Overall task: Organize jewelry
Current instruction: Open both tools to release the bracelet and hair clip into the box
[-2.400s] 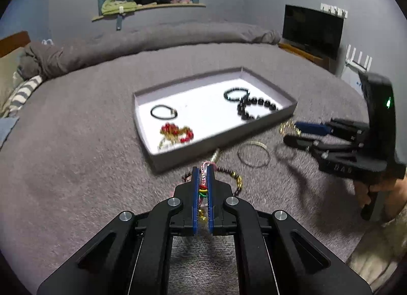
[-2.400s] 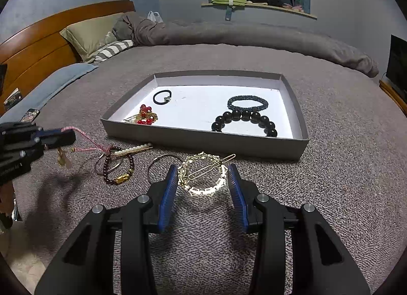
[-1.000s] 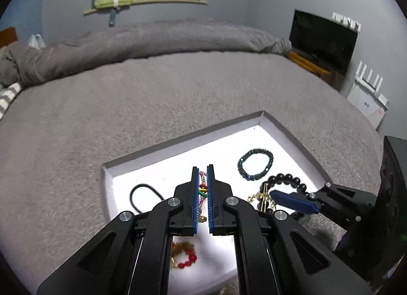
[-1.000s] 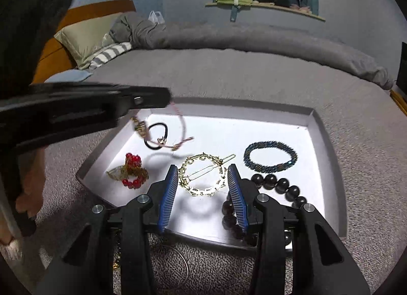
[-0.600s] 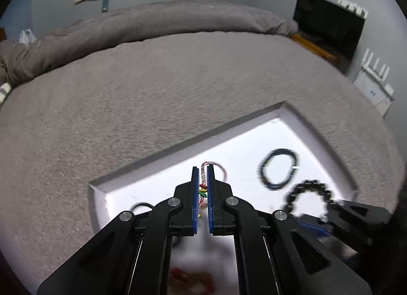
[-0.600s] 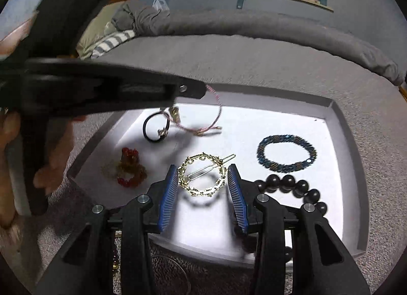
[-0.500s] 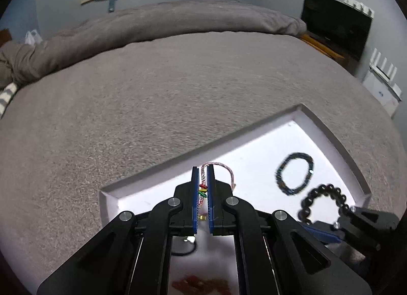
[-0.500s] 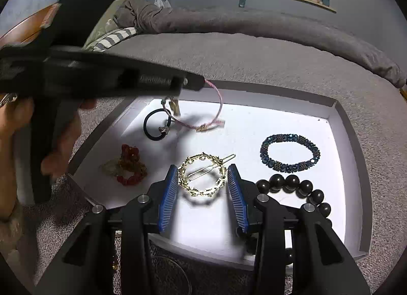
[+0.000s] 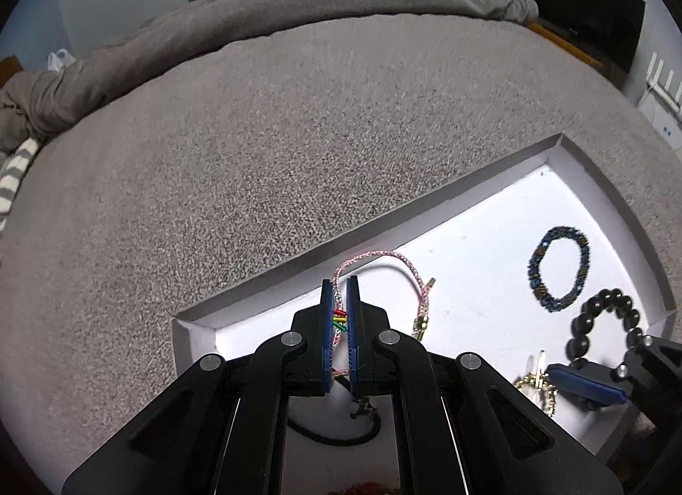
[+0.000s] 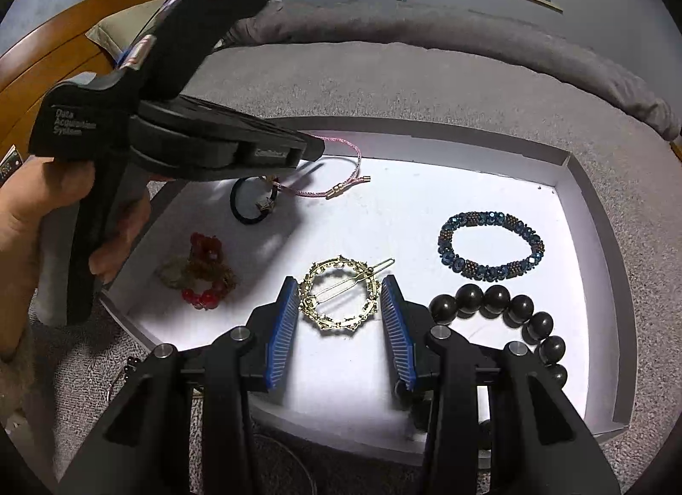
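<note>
My left gripper is shut on a pink cord bracelet and holds it over the far left corner of the white tray; its gold clasp end touches the tray floor. My right gripper is shut on a round gold hair clip, held just over the tray's near middle. The left gripper shows at the left of the right wrist view, and the right gripper's blue pad shows at the lower right of the left wrist view.
In the tray lie a black hair tie, a red and gold bead piece, a blue beaded bracelet and a black bead bracelet. A thin metal bangle lies on the grey bedspread before the tray. Pillows and a wooden headboard stand left.
Both grippers have moved from the bedspread to above the tray with their pieces. In the last half second the left one lowered the pink bracelet so its clasp reaches the tray floor.
</note>
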The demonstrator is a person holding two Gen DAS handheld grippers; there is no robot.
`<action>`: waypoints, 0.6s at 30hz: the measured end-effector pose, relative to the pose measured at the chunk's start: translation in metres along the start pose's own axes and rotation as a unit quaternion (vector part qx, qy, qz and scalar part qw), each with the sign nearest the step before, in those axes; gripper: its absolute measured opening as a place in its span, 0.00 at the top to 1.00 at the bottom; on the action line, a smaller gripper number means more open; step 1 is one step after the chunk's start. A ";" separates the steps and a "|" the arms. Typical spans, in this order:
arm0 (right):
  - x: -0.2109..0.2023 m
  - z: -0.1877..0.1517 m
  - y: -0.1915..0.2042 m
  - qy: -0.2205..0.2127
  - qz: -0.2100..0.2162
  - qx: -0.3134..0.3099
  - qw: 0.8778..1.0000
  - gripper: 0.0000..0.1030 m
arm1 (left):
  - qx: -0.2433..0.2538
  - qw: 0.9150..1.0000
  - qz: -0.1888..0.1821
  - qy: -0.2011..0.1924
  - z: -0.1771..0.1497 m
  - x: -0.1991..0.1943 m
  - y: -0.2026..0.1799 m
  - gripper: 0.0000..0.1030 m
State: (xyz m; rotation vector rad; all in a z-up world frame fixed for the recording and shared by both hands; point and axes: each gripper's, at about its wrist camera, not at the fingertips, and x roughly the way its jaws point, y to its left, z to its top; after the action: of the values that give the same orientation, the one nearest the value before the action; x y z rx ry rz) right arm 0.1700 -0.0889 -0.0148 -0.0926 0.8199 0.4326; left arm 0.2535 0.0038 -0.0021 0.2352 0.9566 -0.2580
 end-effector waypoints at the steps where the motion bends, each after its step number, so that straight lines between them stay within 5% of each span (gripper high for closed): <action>1: 0.000 0.001 0.000 0.000 -0.001 0.000 1.000 0.61 | -0.002 1.000 0.003 0.003 0.001 0.002 0.000 0.94; 8: 0.004 0.000 0.000 0.001 -0.003 -0.002 1.000 0.61 | -0.017 1.000 0.005 0.006 -0.001 0.005 0.006 0.92; 18: 0.000 -0.005 -0.003 -0.011 -0.004 0.006 1.000 0.59 | -0.030 0.999 0.007 -0.016 -0.004 -0.009 0.009 0.53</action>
State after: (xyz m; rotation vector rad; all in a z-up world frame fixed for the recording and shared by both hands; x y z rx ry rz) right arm 0.1678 -0.0932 -0.0181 -0.0793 0.8008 0.4205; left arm 0.2488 0.0147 0.0040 0.1821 0.9284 -0.2190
